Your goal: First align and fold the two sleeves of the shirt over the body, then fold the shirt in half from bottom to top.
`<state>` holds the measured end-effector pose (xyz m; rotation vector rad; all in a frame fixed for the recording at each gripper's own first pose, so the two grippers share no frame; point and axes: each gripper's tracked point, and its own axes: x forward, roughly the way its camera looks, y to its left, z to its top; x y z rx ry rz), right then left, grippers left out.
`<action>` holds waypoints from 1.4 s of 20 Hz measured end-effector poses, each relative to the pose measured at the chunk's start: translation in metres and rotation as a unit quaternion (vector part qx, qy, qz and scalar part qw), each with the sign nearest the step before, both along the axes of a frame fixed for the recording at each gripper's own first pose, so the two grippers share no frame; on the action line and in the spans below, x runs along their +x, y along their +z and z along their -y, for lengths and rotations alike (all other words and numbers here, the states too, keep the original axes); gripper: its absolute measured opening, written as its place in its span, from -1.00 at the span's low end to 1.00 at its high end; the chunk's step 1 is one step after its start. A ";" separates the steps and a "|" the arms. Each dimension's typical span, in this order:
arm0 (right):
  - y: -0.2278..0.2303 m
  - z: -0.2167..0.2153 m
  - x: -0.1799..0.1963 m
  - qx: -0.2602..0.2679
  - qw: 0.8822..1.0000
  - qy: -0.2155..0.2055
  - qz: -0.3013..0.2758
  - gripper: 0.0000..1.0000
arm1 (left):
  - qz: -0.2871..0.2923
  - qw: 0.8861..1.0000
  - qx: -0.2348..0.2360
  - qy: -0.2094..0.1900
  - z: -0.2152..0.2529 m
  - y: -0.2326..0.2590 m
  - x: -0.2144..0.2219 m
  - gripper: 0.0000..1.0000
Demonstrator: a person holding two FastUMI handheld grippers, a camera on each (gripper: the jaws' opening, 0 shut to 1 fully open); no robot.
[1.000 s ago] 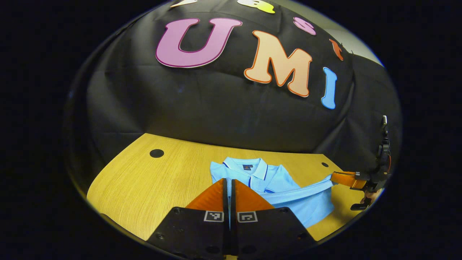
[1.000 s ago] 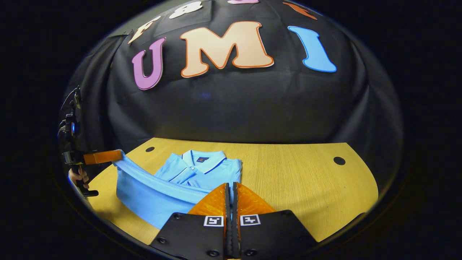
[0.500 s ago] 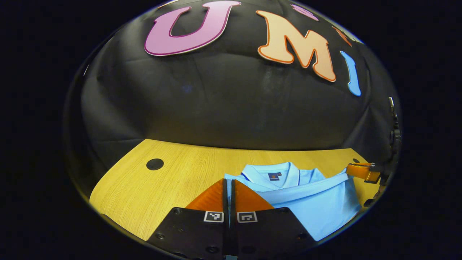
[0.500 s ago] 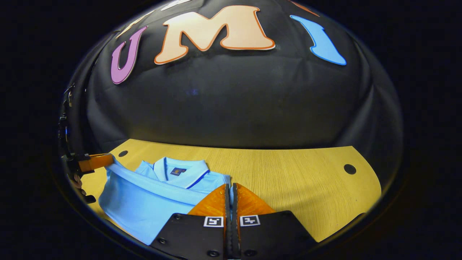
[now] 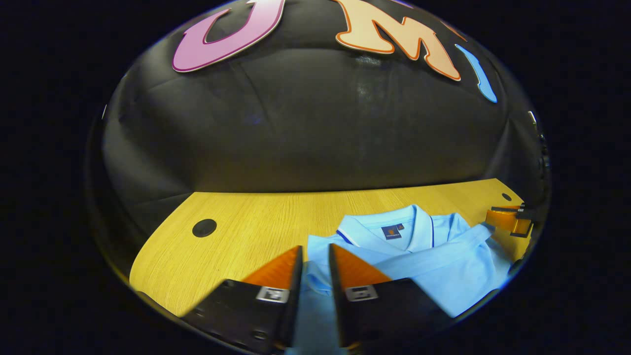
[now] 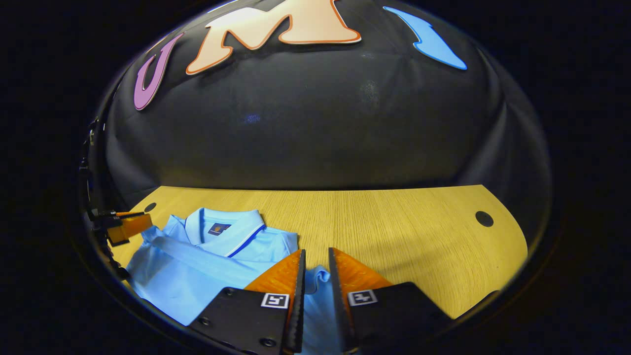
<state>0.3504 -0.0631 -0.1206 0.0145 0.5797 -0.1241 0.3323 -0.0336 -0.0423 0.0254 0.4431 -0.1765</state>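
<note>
A light blue polo shirt (image 5: 434,256) lies on the wooden table (image 5: 236,231), its bottom hem brought up to just below the collar (image 5: 394,228). My left gripper (image 5: 314,256) stands open, with a hem corner lying loose between its fingers. In the right gripper view the shirt (image 6: 197,261) is at the lower left, and my right gripper (image 6: 315,259) is likewise open over the other hem corner. Each gripper also appears in the other's view at the shirt's far side: the right gripper (image 5: 495,220) and the left gripper (image 6: 140,224).
The booth's black cloth wall rises right behind the table. Round dark holes sit in the tabletop (image 6: 394,222): one far left (image 5: 204,228), one far right (image 6: 484,218). Bare wood stretches left of the shirt in the left gripper view and right of it in the right gripper view.
Both grippers carried the hem forward and down toward the collar, then their jaws parted and let go of the cloth. The fold now lies flatter on the shirt.
</note>
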 end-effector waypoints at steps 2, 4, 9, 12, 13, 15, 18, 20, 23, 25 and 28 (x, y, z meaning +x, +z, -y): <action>0.010 0.000 -0.010 0.010 1.000 0.007 0.002 0.12 | 0.001 1.000 -0.008 0.012 -0.006 0.006 -0.006 0.87; 0.015 0.000 -0.017 0.012 1.000 0.013 0.007 0.99 | 0.005 1.000 -0.014 0.018 -0.014 0.013 -0.014 0.95; 0.043 -0.004 -0.055 0.036 0.999 0.025 0.029 0.97 | 0.024 0.999 -0.011 0.018 -0.030 0.036 -0.053 0.94; 0.062 -0.016 -0.088 0.043 0.997 0.049 0.047 0.96 | 0.040 0.999 -0.029 0.014 -0.031 0.048 -0.091 0.94; 0.068 -0.022 -0.101 0.044 0.996 0.059 0.053 0.96 | 0.043 0.998 -0.033 0.012 -0.032 0.051 -0.106 0.94; 0.079 -0.035 -0.128 0.048 0.994 0.078 0.065 0.96 | 0.054 0.998 -0.043 0.008 -0.033 0.057 -0.133 0.94; 0.092 -0.052 -0.171 0.047 0.990 0.102 0.080 0.97 | 0.075 0.996 -0.056 -0.002 -0.032 0.068 -0.173 0.94; 0.097 -0.063 -0.196 0.045 0.989 0.114 0.088 0.97 | 0.083 0.995 -0.064 -0.007 -0.031 0.071 -0.195 0.89; 0.103 -0.074 -0.230 0.044 0.986 0.126 0.100 0.97 | 0.083 0.994 -0.070 -0.023 -0.026 0.069 -0.228 0.90; 0.105 -0.075 -0.246 0.035 0.986 0.125 0.105 0.96 | 0.083 0.993 -0.071 -0.033 -0.024 0.066 -0.246 0.91; 0.111 -0.078 -0.265 0.038 0.985 0.121 0.121 0.96 | 0.074 0.994 -0.070 -0.041 -0.022 0.058 -0.268 0.90</action>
